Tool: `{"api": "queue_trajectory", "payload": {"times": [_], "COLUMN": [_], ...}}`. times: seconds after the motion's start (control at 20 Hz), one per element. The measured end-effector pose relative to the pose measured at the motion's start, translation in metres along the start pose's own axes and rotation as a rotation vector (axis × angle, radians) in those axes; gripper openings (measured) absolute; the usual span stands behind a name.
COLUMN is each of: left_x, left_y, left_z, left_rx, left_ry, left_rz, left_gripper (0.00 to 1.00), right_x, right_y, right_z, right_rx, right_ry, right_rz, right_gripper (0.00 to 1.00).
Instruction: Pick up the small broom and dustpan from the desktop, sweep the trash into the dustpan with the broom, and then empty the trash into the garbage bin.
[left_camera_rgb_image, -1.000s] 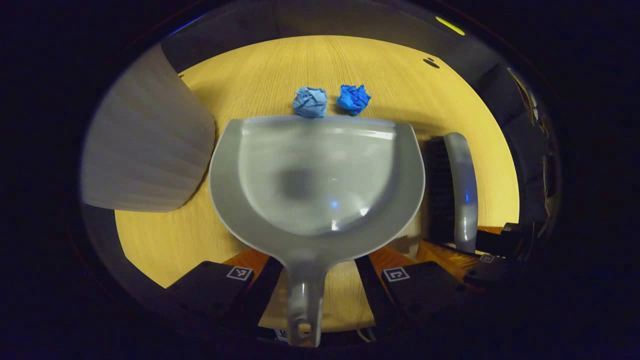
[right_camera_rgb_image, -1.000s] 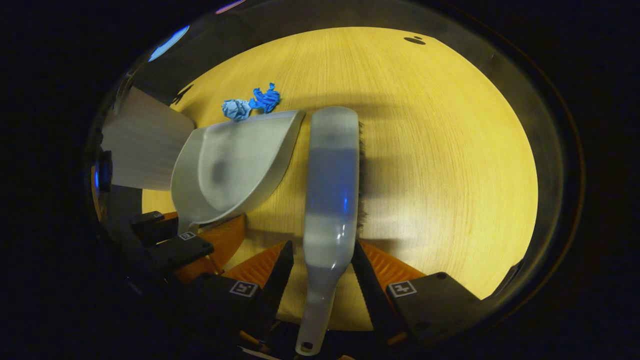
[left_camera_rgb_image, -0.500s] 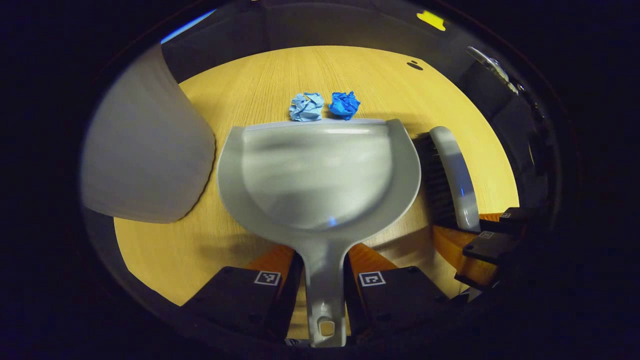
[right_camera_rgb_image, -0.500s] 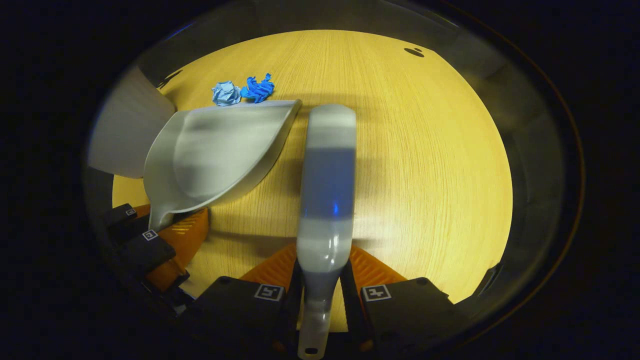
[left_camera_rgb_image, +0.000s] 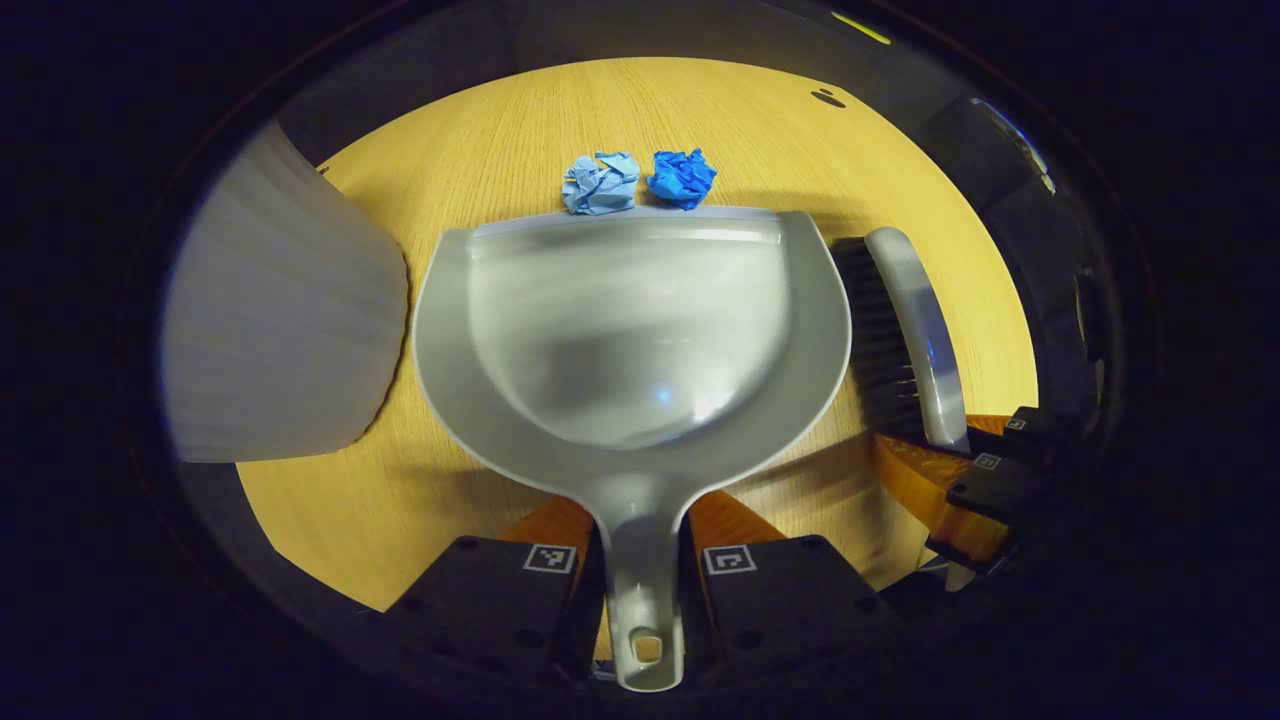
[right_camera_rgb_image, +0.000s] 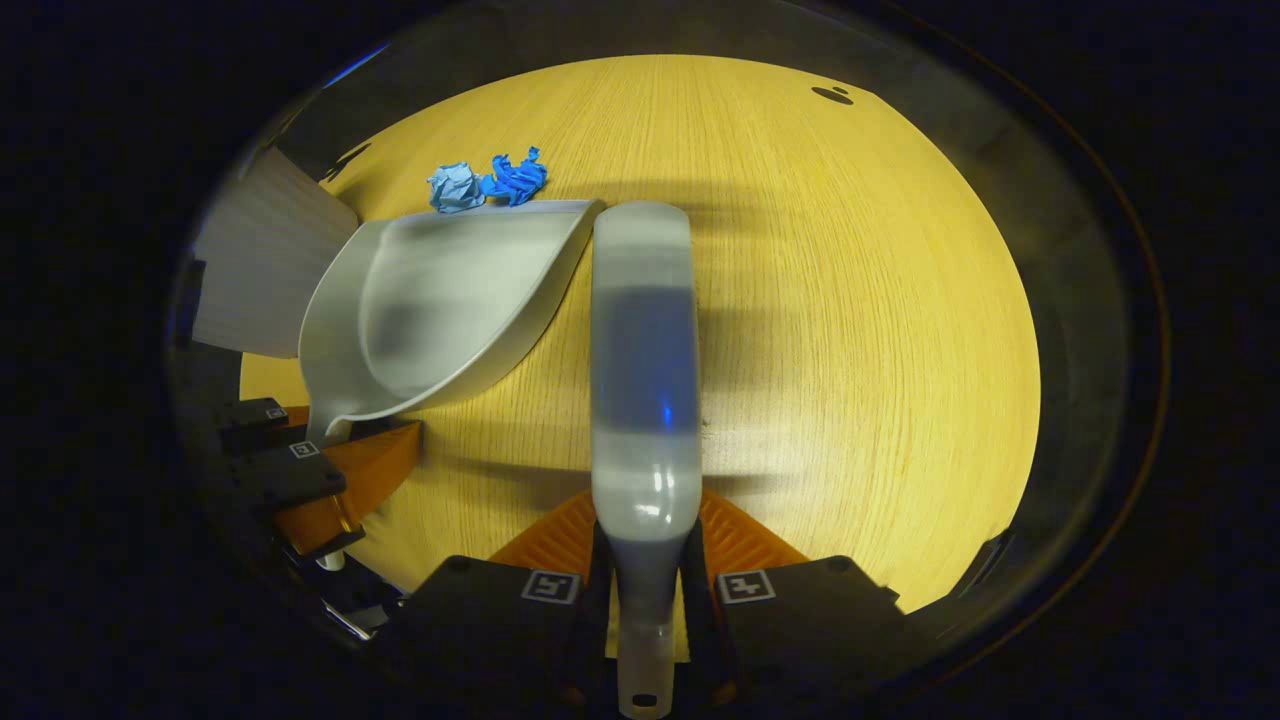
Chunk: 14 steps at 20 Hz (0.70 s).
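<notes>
Left gripper (left_camera_rgb_image: 640, 575) clamped on the handle of the grey dustpan (left_camera_rgb_image: 630, 330), both fingers pressed against the stem. Dustpan's front lip set right against two crumpled paper wads on the wooden desktop (left_camera_rgb_image: 480, 170): a pale blue wad (left_camera_rgb_image: 600, 185) and a darker blue wad (left_camera_rgb_image: 682, 178), side by side, just beyond the lip. Right gripper (right_camera_rgb_image: 645, 590) closed on the handle of the small broom (right_camera_rgb_image: 643, 360), broom held just right of the dustpan, its far end level with the pan's lip. In the left gripper view, dark bristles (left_camera_rgb_image: 880, 340) turned toward the pan. Pale ribbed garbage bin (left_camera_rgb_image: 280, 330) stood at the left, close beside the dustpan.
</notes>
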<state>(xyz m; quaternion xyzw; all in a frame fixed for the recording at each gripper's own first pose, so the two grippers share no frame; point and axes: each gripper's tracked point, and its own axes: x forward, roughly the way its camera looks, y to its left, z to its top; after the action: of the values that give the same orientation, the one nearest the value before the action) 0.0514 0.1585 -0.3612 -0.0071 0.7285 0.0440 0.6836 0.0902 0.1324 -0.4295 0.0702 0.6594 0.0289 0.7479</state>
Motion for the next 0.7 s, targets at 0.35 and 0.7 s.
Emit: {"api": "queue_trajectory", "payload": {"times": [0.35,0.7], "left_x": [-0.007,-0.021], "left_y": [0.01,0.018], "left_z": [-0.018,-0.025], "left_rx": [0.036,0.053], "left_ry": [-0.062,-0.127], "left_rz": [-0.074,-0.087], "left_gripper": [0.27,0.27], "right_x": [-0.027,-0.066], "right_y": [0.005,0.002], "right_z": [0.019,0.144], "right_rx": [-0.046,-0.228], "right_ry": [-0.015,-0.217], "right_rz": [0.087,0.008], "right_gripper": [0.24,0.24]}}
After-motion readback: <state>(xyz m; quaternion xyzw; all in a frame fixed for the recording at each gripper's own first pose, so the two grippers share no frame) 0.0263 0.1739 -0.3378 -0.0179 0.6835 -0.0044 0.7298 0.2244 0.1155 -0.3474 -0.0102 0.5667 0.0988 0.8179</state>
